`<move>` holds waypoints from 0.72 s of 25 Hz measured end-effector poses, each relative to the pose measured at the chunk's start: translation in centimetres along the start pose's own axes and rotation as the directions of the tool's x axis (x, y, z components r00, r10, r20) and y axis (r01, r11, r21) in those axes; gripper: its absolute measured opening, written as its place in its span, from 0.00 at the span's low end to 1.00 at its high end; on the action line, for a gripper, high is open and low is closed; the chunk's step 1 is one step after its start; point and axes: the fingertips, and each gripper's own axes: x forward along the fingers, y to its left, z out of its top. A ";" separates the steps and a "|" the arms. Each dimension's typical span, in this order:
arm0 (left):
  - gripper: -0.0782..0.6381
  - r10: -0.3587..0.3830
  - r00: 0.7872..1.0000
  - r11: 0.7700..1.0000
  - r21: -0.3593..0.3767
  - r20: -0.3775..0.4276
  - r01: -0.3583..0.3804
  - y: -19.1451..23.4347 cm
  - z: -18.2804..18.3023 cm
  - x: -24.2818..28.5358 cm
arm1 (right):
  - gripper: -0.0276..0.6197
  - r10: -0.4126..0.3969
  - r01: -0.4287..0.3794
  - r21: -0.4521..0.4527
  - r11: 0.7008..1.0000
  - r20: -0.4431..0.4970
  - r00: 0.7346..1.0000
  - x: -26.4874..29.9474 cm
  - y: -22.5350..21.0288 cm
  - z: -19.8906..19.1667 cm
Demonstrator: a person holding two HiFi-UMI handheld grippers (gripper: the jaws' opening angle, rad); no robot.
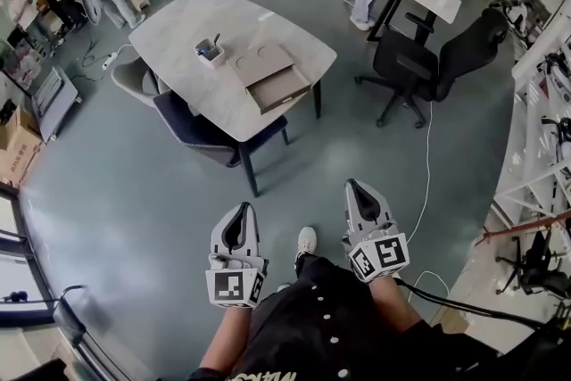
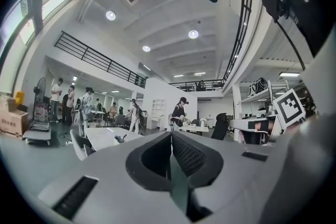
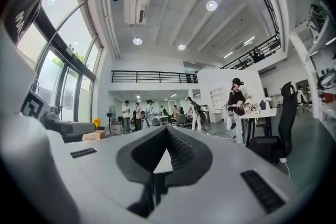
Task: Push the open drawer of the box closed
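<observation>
- Left gripper (image 1: 239, 211): jaws pressed together, nothing between them; held low in front of my body, tip pointing far.
- Right gripper (image 1: 356, 188): same, jaws together and empty, a bit farther forward than the left one.
- Both gripper views confirm it: left gripper (image 2: 171, 136) and right gripper (image 3: 167, 131) show pads meeting, with only the room beyond.
- The floor (image 1: 134, 210) lies between the tools and the table (image 1: 178, 22); both are well apart from it and touch nothing.
- The box (image 1: 261, 62) sits on the near end of the table, far ahead of me and roughly between the two grippers' lines.
- The drawer (image 1: 284, 89) is pulled out toward the near-right. Its slide axis runs near-right to far-left, so I judge the push goes away from me and slightly left.
- Neither gripper is clearly nearer. The left lines up a bit better sideways; the right sits a bit farther forward.
- A dark chair (image 1: 201, 131) stands at the table's near-left edge, just left of the straight path to the drawer front.
- I need to close the gap first; the task is not yet started.
</observation>
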 end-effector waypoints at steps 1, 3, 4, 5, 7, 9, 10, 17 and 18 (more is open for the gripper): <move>0.13 0.004 1.000 1.000 0.002 -0.001 -0.004 0.4 0.2 1.1 | 0.04 0.001 -0.001 0.002 1.000 -0.001 1.000 1.1 -0.6 0.0; 0.13 0.015 1.000 1.000 0.009 0.000 -0.015 1.2 0.5 3.1 | 0.04 0.008 -0.008 0.003 1.000 -0.002 1.000 3.2 -1.6 0.2; 0.13 0.022 1.000 1.000 0.011 0.000 -0.022 1.5 0.6 4.0 | 0.04 0.013 -0.013 0.004 1.000 -0.003 1.000 4.1 -2.1 0.3; 0.13 0.029 1.000 1.000 0.010 -0.001 -0.029 1.8 0.7 5.0 | 0.04 0.019 -0.019 0.005 1.000 -0.005 1.000 5.1 -2.7 0.4; 0.13 0.044 0.999 0.999 0.008 -0.004 -0.044 2.2 0.8 6.8 | 0.04 0.030 -0.030 0.007 1.000 -0.010 1.000 6.9 -3.9 0.5; 0.13 0.058 0.998 0.998 0.009 -0.008 -0.058 2.6 0.7 8.7 | 0.04 0.041 -0.041 0.008 0.999 -0.012 0.999 8.7 -5.1 0.4; 0.13 0.066 0.998 0.998 0.009 -0.011 -0.066 2.8 0.6 9.6 | 0.04 0.047 -0.047 0.008 0.999 -0.013 0.999 9.6 -5.6 0.4; 0.13 0.126 0.992 0.992 0.014 -0.016 -0.125 4.1 0.5 14.4 | 0.04 0.088 -0.087 0.020 0.996 -0.027 0.996 14.4 -9.4 -0.2; 0.13 0.130 0.991 0.991 0.016 -0.019 -0.130 4.1 0.5 15.0 | 0.04 0.094 -0.093 0.021 0.995 -0.033 0.995 15.0 -9.7 -0.4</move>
